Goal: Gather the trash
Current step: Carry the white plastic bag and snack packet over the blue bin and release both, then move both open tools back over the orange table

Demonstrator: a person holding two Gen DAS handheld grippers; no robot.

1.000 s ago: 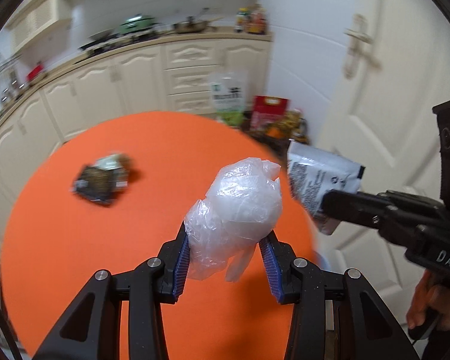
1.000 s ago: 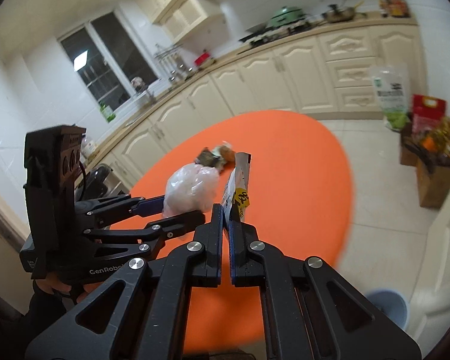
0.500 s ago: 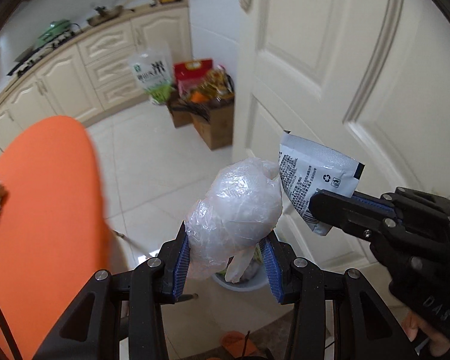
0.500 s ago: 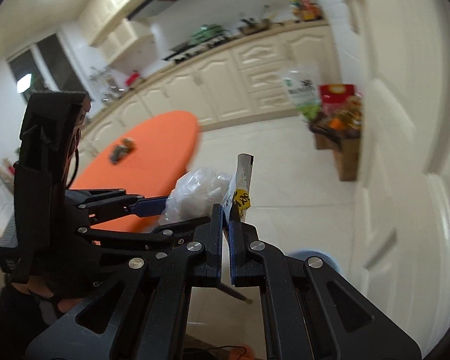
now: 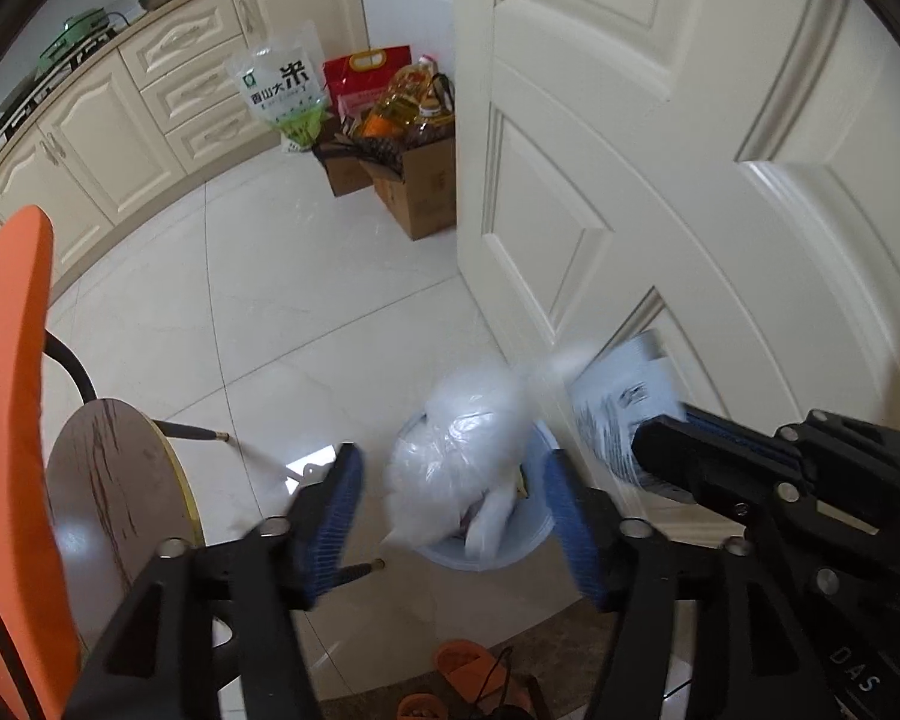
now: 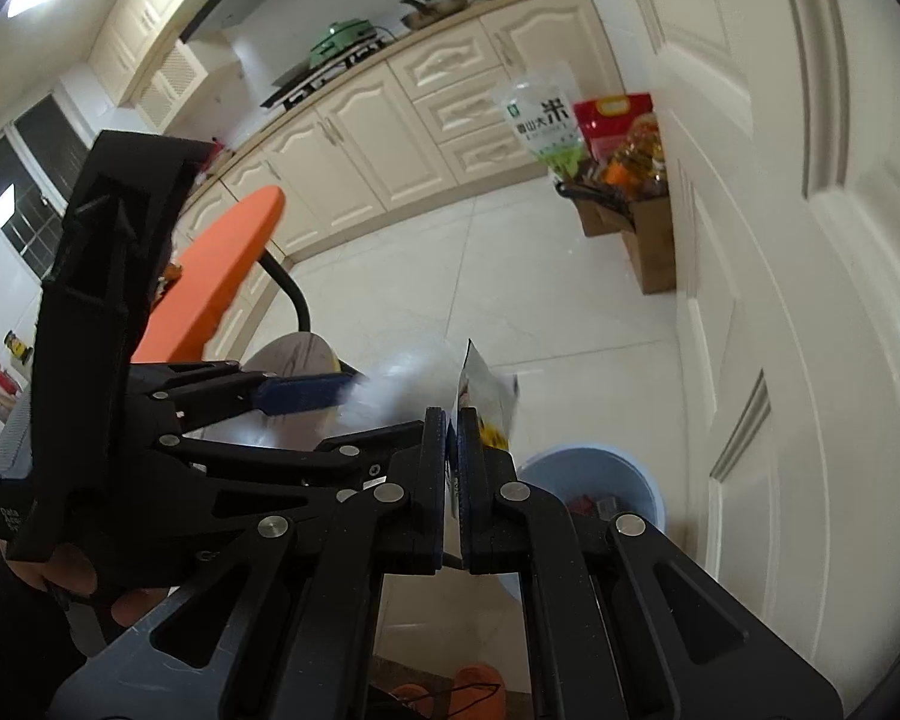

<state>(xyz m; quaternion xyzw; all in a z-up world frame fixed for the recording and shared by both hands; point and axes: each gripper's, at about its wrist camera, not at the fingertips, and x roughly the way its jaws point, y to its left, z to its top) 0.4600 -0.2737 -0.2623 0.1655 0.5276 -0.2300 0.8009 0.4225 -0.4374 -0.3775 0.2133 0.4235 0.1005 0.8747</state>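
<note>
Spreading our left hand-held gripper (image 5: pixel 450 516), whose jaws have just been opening, we see the plastic bag (image 5: pixel 459 450) loose between its pads, above the bin (image 5: pixel 528 546) on the floor. Our right hand-held gripper (image 6: pixel 453 450) stays pressed together, pinching the packet (image 6: pixel 486 396).

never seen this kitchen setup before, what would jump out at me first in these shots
The crumpled clear plastic bag, blurred between the blue pads of the left gripper, whose jaws have just been opening, right above the pale blue bin by the white door. Beside it the right gripper pinches a printed packet. At the left edge sits the orange table.
</note>
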